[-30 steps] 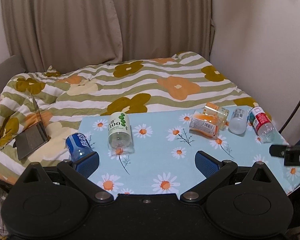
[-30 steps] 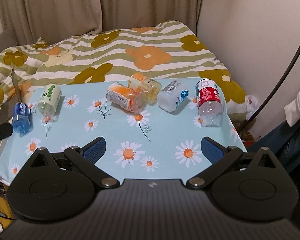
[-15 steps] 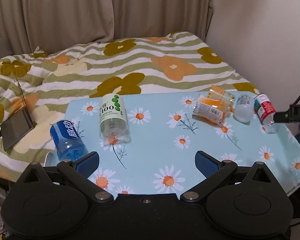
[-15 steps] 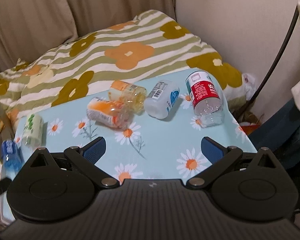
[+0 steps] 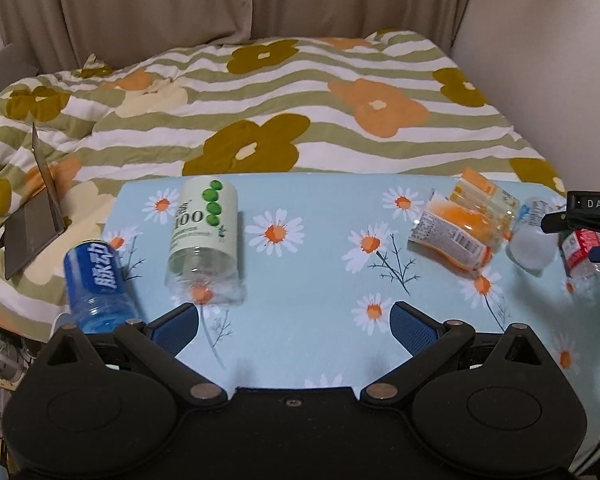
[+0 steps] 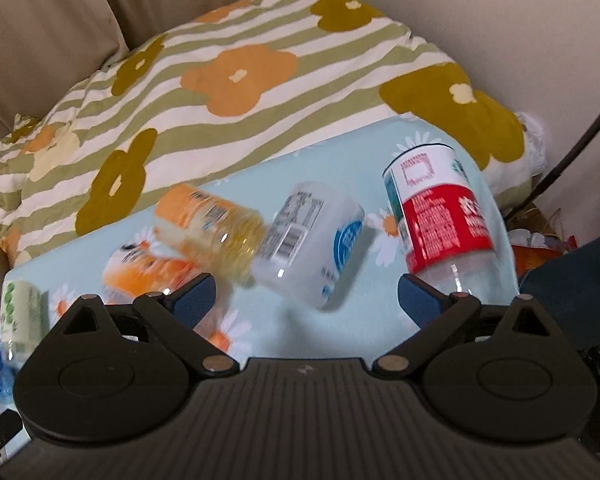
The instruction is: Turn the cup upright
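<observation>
Several cut-bottle cups lie on their sides on a daisy-print table [image 5: 308, 264]. In the left wrist view a blue-label cup [image 5: 96, 280] and a green-dot white cup [image 5: 204, 236] lie just ahead of my open, empty left gripper [image 5: 294, 326]. In the right wrist view a white cup with a blue logo [image 6: 312, 240] lies just ahead of my open, empty right gripper [image 6: 306, 300], with a red-label cup [image 6: 444, 224] to its right and a yellow cup [image 6: 212, 228] and an orange cup [image 6: 148, 268] to its left.
A bed with a striped flower quilt [image 5: 284, 100] lies behind the table, curtains beyond it. A wall [image 5: 548, 40] is on the right. A laptop [image 5: 32, 220] rests on the quilt at the left. A dark cable [image 6: 568, 156] runs by the table's right edge.
Both grippers have moved forward and down toward the table. The right one has swung toward the white and red cups, which now look much closer. Jaws stayed open.
</observation>
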